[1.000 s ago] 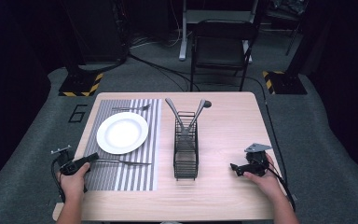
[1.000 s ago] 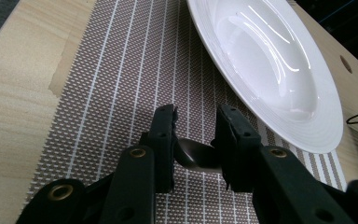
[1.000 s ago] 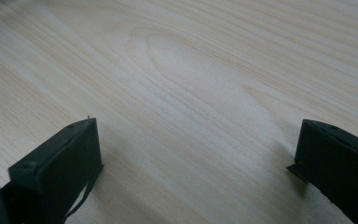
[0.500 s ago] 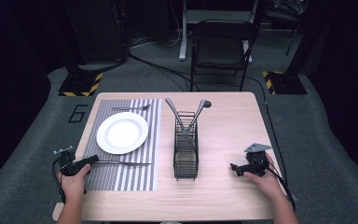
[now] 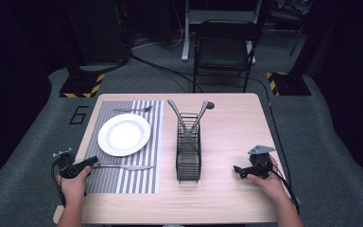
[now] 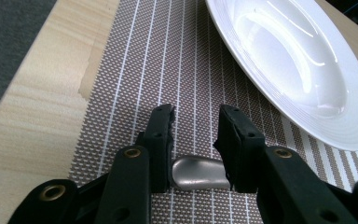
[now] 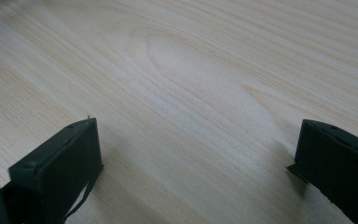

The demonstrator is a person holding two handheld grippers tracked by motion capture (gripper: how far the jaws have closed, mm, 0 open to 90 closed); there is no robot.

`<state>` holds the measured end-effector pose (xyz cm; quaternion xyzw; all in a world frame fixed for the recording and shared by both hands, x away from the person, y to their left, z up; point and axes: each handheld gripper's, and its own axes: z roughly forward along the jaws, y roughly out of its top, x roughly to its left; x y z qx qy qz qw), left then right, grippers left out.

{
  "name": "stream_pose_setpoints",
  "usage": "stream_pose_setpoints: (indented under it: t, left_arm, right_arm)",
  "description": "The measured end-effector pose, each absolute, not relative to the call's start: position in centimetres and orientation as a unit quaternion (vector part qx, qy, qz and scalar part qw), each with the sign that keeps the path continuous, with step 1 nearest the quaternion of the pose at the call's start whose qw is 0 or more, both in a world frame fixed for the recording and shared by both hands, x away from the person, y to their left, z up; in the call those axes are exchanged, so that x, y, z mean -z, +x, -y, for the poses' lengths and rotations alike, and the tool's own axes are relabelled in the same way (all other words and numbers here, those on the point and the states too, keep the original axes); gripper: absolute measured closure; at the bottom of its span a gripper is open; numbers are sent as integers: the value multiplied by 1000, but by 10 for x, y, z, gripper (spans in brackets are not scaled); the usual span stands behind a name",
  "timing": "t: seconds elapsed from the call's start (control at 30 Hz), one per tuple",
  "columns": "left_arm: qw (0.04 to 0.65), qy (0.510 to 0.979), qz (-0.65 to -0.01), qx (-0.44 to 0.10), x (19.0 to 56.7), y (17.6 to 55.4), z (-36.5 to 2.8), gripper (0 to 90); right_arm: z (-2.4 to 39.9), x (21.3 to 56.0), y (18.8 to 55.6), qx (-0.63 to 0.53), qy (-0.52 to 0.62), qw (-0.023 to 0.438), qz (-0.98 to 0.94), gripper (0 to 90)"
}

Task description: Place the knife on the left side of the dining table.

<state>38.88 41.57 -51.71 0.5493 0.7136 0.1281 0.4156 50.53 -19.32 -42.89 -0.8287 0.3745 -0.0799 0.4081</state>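
jaws on the left gripper have just been opening a little, and both hands sit where they sat a second ago. between those black jaws lies the rounded handle end of a silver metal knife, flat on the grey striped woven placemat; the handle looks close against the left jaw, and whether either pad presses on it i cannot tell.

from the high view the knife stretches rightward across the near part of the placemat, just below the round white plate. beyond the plate a silver fork lies near the far edge of the placemat. to the right stands a black wire rack with two grey utensils leaning out of its far end.

over on the right, the right gripper rests low on the pale wooden desk, jaws wide apart, nothing but bare wood between them.
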Motion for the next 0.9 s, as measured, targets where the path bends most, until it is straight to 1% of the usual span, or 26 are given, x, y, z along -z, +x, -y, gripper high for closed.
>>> stream_pose_setpoints:
  t: [0.1, 0.13, 0.17, 0.2, 0.23, 0.27, 0.43, 0.73, 0.83, 0.9]
  left_arm:
    - [419, 562, -698, -143, 511, 388, -412, 631]
    - [424, 559, -698, -144, 508, 387, -408, 626]
    - [420, 572, -689, -148, 507, 387, -408, 624]
    - [425, 569, -689, -147, 505, 386, -404, 621]
    - [423, 579, -681, -147, 503, 386, -402, 619]
    - [429, 573, -682, -147, 502, 386, -398, 615]
    - [429, 602, -655, -157, 493, 386, -382, 593]
    - [428, 645, -615, -153, 487, 386, -360, 589]
    - [430, 652, -605, -154, 486, 386, -353, 588]
    - [427, 666, -591, -155, 486, 386, -349, 586]
  right_arm:
    - [194, 429, 505, 80, -827, 410, -377, 0]
    - [194, 429, 505, 79, -826, 411, -377, 0]
    - [194, 429, 505, 79, -826, 411, -377, 0]
    - [194, 429, 505, 79, -827, 409, -376, 0]
    - [194, 429, 505, 79, -826, 411, -377, 0]
    - [194, 429, 505, 80, -826, 411, -378, 0]
    - [194, 429, 505, 79, -826, 411, -377, 0]
    - [194, 429, 505, 79, -827, 409, -376, 0]
    - [194, 429, 505, 80, -828, 409, -376, 0]
    - [193, 429, 505, 79, -829, 408, -375, 0]
